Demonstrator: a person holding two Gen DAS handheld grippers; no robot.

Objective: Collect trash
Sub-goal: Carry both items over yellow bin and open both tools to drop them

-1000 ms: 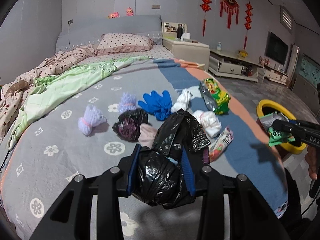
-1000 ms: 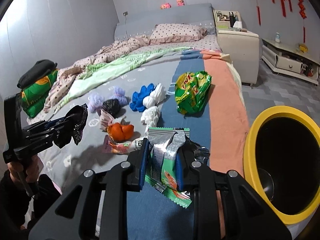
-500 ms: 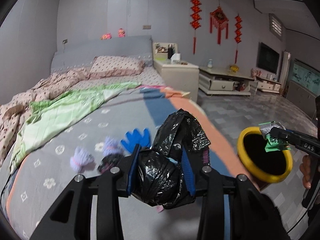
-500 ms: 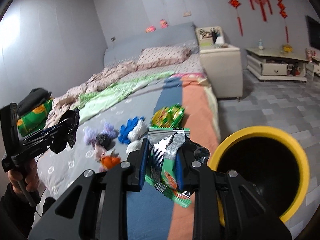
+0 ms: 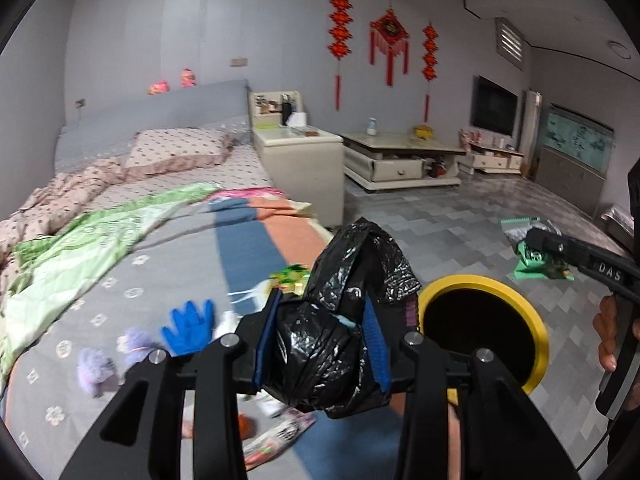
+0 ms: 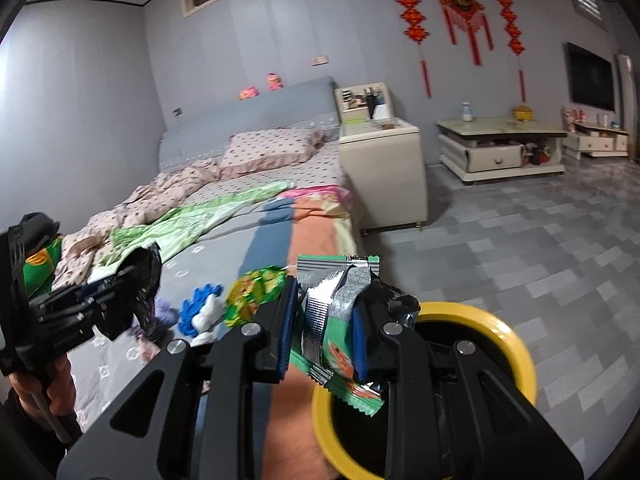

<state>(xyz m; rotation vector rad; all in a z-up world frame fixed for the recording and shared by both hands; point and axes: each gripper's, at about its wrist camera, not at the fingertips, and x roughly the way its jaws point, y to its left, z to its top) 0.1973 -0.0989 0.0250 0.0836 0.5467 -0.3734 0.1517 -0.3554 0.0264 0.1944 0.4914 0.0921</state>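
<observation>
My left gripper (image 5: pixel 322 344) is shut on a crumpled black plastic bag (image 5: pixel 336 332) and holds it in the air by the bed's edge. My right gripper (image 6: pixel 322 332) is shut on a green and silver snack wrapper (image 6: pixel 334 320), held just above the rim of the yellow trash bin (image 6: pixel 508 340). The bin (image 5: pixel 536 320) stands on the floor beside the bed, to the right of the black bag. The right gripper and its wrapper (image 5: pixel 536 256) show above the bin in the left wrist view. The left gripper with the bag (image 6: pixel 132 296) shows at left in the right wrist view.
On the bed (image 5: pixel 168 256) lie a blue glove (image 5: pixel 188 320), purple fluffy balls (image 5: pixel 96 364), a green snack bag (image 6: pixel 252 292), white wads (image 6: pixel 206 312) and a wrapper (image 5: pixel 280 436). A nightstand (image 5: pixel 300 168) and a low table (image 5: pixel 400 160) stand beyond on the grey tiled floor (image 6: pixel 520 248).
Both grippers have swung right, away from the bed, toward the bin. The wrapper now hangs over the bin's rim and the black bag is close beside the bin.
</observation>
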